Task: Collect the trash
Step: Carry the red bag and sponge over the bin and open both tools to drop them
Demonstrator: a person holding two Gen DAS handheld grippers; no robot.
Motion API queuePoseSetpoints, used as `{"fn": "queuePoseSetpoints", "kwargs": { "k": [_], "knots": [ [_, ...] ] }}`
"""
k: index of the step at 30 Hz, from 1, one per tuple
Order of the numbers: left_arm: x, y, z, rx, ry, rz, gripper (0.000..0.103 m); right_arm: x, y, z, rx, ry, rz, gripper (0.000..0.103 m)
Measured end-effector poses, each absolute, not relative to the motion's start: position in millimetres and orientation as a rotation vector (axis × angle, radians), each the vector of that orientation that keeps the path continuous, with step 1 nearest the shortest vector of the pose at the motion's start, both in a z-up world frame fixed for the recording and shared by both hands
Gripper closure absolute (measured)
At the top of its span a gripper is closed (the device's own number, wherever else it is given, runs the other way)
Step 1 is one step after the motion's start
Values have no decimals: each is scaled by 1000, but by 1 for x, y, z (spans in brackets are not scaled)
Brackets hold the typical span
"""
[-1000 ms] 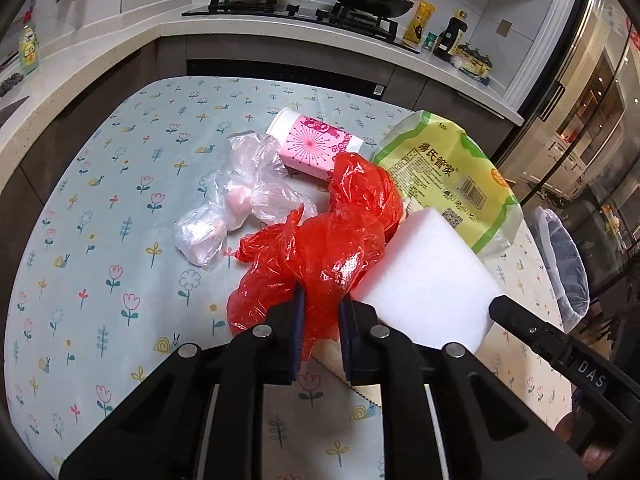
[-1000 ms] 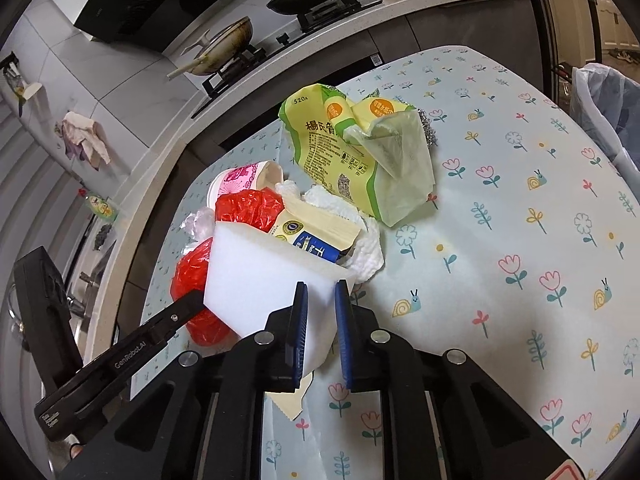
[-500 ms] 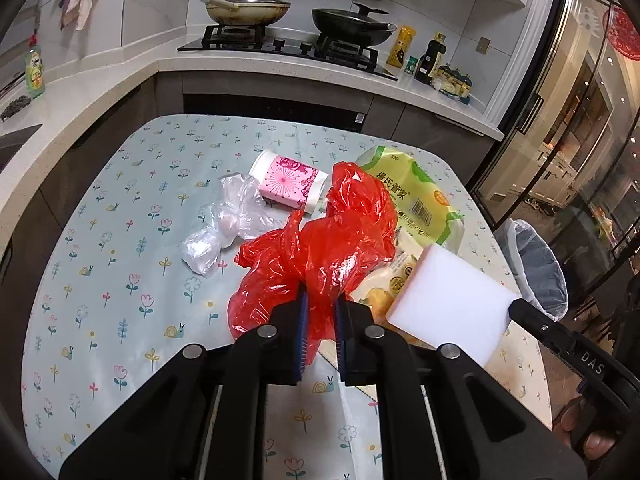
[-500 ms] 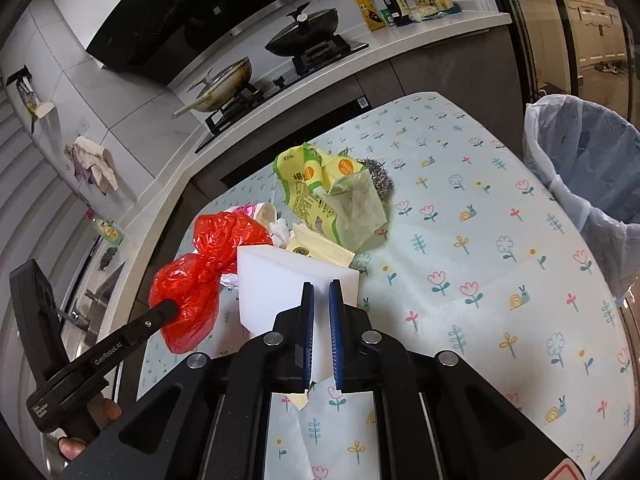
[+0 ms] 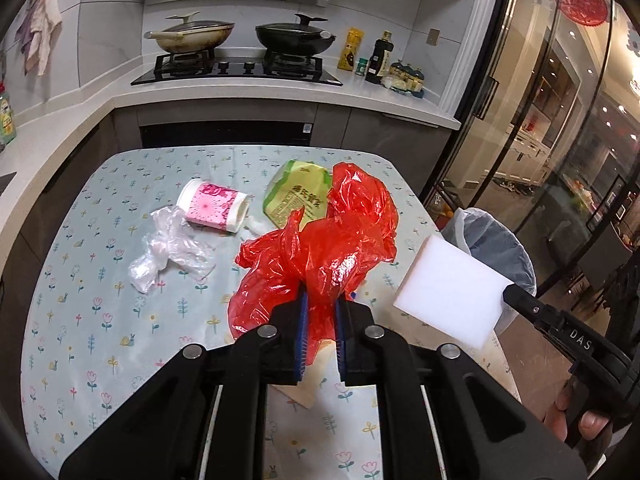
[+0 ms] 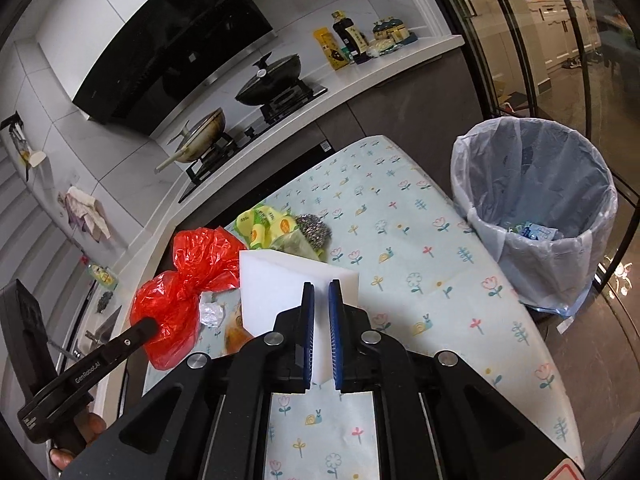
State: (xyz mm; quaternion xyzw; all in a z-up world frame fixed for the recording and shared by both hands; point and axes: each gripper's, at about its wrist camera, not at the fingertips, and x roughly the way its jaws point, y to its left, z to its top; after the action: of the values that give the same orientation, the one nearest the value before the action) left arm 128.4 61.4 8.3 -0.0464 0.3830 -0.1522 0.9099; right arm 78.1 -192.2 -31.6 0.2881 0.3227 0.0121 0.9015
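- Clear bag point(image 5: 170, 252) and pink cup point(image 5: 212, 208) lie on the tabletop point(image 5: 80, 320) at 10 o'clock, uncollected.
- Left gripper point(image 5: 320, 320): jaws clamp the red bag point(image 5: 320, 252), lifted.
- Green packet point(image 5: 294, 198) and scourer point(image 6: 314, 230) remain.
- Right gripper point(image 6: 321, 320): jaws pinch the white sponge point(image 6: 276, 284).
- Bin point(image 6: 536, 208) at 2 o'clock holds little; most trash is left.

Bkgd only: gas hob point(image 5: 240, 67) on white counter point(image 5: 400, 100) w/ two pans, pale wok point(image 5: 190, 34) on left burner, black lidded pan point(image 5: 295, 35) on right. Black range hood point(image 6: 176, 44) above. Sauce bottles point(image 5: 376, 58) + yellow packet point(image 5: 351, 49) beside hob. Cloths point(image 5: 40, 36) hang on tiled wall. Floral tablecloth point(image 5: 80, 320) covers table. Glass doors point(image 5: 560, 120) at right.
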Motion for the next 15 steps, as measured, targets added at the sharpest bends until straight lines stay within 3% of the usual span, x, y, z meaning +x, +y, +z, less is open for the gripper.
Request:
{"fn": "queuePoseSetpoints", "kwargs": {
  "k": [15],
  "knots": [
    [144,-80,5,9,822,-490,92,60,-319,-34,661,583,-162,95]
  ]
}}
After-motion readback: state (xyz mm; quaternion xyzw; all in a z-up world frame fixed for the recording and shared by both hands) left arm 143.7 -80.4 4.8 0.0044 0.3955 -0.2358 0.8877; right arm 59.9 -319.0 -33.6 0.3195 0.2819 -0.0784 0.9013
